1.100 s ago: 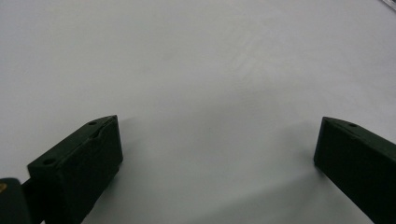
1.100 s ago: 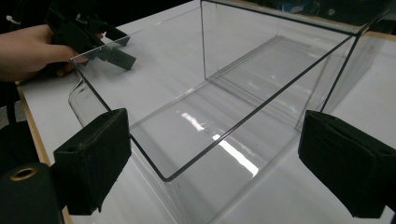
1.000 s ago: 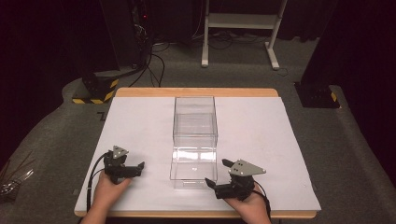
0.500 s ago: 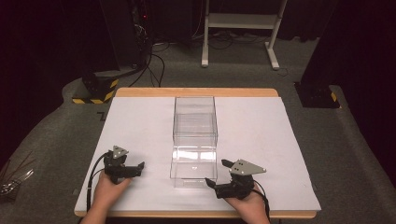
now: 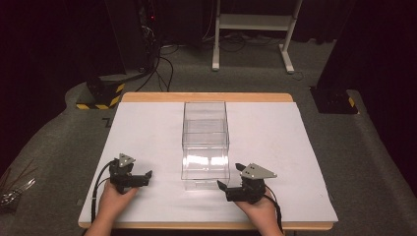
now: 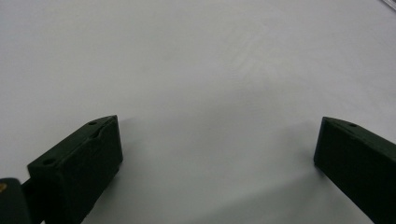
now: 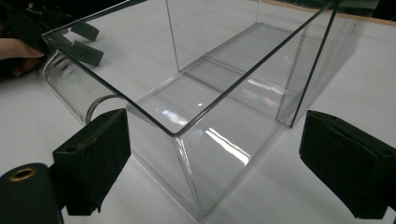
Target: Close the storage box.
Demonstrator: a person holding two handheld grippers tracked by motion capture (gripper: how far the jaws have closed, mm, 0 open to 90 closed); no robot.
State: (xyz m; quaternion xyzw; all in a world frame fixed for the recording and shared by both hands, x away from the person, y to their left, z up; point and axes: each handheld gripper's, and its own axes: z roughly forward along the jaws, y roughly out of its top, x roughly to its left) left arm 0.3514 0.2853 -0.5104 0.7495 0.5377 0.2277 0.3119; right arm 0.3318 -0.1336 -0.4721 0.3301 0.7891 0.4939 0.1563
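Here a clear box stands mid-tabletop, nearer the front edge. The left gripper and right gripper rest by the front corners, jaws apart, holding nothing.

clear box mid-table between grippers, bare white tabletop either side
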